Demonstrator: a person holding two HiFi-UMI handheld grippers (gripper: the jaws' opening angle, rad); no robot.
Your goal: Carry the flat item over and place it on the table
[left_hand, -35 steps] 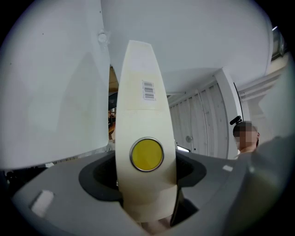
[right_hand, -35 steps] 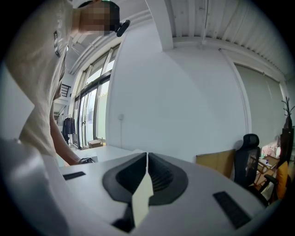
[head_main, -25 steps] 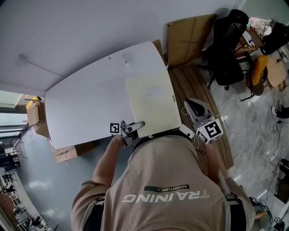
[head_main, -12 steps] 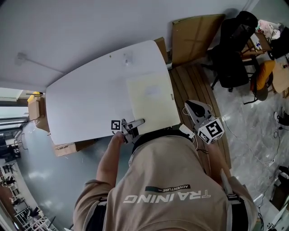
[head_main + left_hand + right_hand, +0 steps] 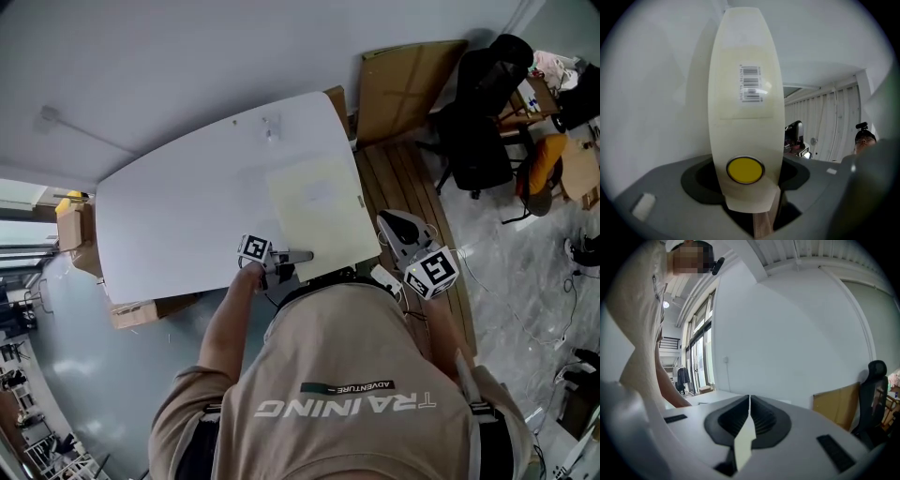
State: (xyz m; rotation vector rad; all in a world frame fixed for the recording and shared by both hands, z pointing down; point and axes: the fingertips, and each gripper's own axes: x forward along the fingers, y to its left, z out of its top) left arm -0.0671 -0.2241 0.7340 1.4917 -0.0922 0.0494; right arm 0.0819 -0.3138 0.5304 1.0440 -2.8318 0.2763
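The flat item (image 5: 323, 214) is a cream folder lying on the right part of the white table (image 5: 178, 216), its right edge near the table's edge. In the left gripper view the folder (image 5: 745, 89) shows a barcode label and a yellow round snap. My left gripper (image 5: 298, 255) is shut on the folder's near edge, and its jaws (image 5: 751, 206) clamp the flap just below the snap. My right gripper (image 5: 386, 221) hangs beside the table's right edge, apart from the folder, jaws shut (image 5: 749, 401) with no task object in them.
A cardboard sheet (image 5: 403, 84) leans on the wall behind the table's right end. Wooden slats (image 5: 408, 183) lie on the floor there, with a black office chair (image 5: 478, 122) beyond. Cardboard boxes (image 5: 70, 234) stand at the table's left end.
The left gripper has turned and edged slightly forward with the folder still in it. The right gripper has drifted a little toward the table.
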